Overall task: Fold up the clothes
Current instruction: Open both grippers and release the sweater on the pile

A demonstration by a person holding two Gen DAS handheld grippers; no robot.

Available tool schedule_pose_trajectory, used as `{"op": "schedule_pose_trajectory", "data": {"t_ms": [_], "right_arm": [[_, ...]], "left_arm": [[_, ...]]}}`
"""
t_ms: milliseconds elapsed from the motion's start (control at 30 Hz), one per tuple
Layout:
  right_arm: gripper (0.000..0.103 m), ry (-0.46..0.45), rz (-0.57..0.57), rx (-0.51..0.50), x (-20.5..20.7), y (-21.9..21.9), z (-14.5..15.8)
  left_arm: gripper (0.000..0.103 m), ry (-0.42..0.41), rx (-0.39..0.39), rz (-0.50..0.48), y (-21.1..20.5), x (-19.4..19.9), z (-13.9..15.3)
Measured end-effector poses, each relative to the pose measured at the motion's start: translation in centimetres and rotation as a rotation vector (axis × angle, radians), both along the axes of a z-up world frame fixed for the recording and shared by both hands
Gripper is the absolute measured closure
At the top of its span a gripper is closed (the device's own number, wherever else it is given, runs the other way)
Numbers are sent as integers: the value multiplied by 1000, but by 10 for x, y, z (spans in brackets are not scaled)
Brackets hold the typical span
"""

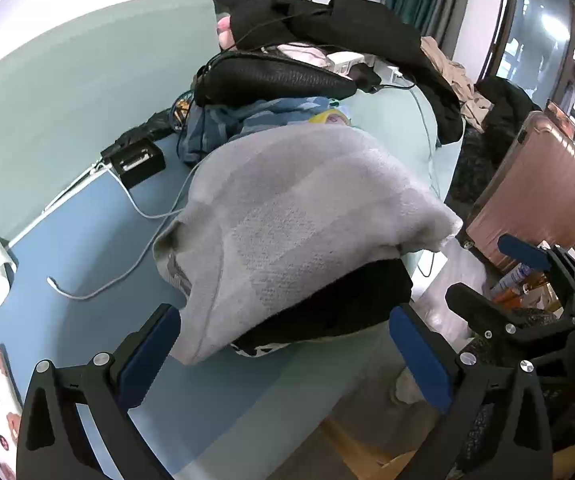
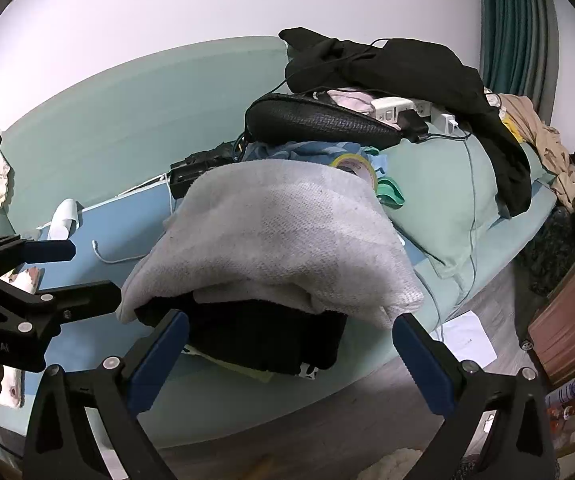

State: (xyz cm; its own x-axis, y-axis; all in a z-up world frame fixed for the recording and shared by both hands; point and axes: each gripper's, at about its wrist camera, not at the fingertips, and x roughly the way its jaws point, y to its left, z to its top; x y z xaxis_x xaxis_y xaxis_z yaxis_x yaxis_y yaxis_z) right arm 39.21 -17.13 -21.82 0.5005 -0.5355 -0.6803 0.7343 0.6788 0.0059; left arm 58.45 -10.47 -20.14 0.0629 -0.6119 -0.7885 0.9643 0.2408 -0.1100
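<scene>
My left claw (image 1: pixel 285 344) has black arms and deep blue pads, and my right claw (image 2: pixel 289 356) has the same. Before me lies a pale grey knit garment (image 1: pixel 299 216), faintly checked in lighter and darker squares. Under it is a black folded piece (image 2: pixel 263 336), then something white with black blotches (image 2: pixel 307 370). The bed sheet (image 1: pixel 87 240) is mid blue, the headboard (image 1: pixel 87 80) a dull sea green. A rose-gold ribbed suitcase (image 1: pixel 535 192) stands by; a white cable (image 1: pixel 139 208) crosses the sheet.

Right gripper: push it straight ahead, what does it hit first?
Probably the folded black garment under the grey sweater, dead ahead between the right gripper's open jaws; depth is unclear.
</scene>
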Motion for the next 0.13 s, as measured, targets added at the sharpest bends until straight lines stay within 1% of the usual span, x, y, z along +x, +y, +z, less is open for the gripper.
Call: {"op": "schedule_pose_trajectory", "data": {"t_ms": [133], "right_arm": [[0, 4, 2, 1, 1, 0, -1]], "left_arm": [[0, 2, 8, 5, -1, 0, -1]]}}
